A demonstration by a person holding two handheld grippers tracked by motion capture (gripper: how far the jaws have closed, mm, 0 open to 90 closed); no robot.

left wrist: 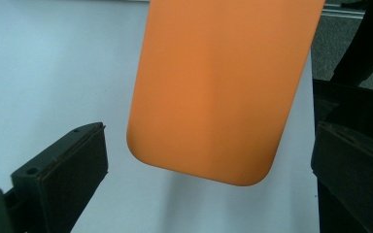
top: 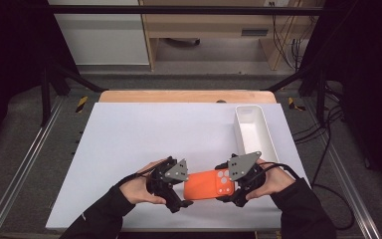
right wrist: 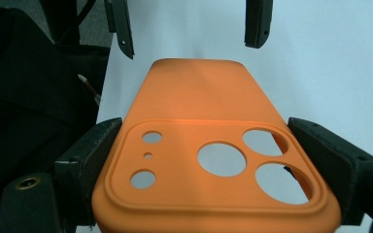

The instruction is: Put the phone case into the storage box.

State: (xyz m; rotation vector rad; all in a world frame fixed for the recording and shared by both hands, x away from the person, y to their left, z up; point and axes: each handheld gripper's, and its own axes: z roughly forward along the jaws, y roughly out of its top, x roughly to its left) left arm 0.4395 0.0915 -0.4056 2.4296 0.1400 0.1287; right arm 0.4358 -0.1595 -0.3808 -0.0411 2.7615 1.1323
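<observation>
An orange phone case [top: 205,185] with camera cut-outs hangs just above the white table top [top: 144,139], near the front edge. My right gripper [right wrist: 206,148] is shut on the case's camera end [right wrist: 213,165], one pad on each long side. In the high view that right gripper [top: 233,185] sits at the case's right end. My left gripper [left wrist: 212,133] is open; its jaws stand on either side of the plain end of the case [left wrist: 213,87] with gaps on both sides. The left gripper [top: 181,191] is at the case's left end in the high view.
A long white tray [top: 252,130] stands at the right side of the table, just beyond my right hand. The table's front edge lies close under both forearms. Black frame bars and cables run along the right side.
</observation>
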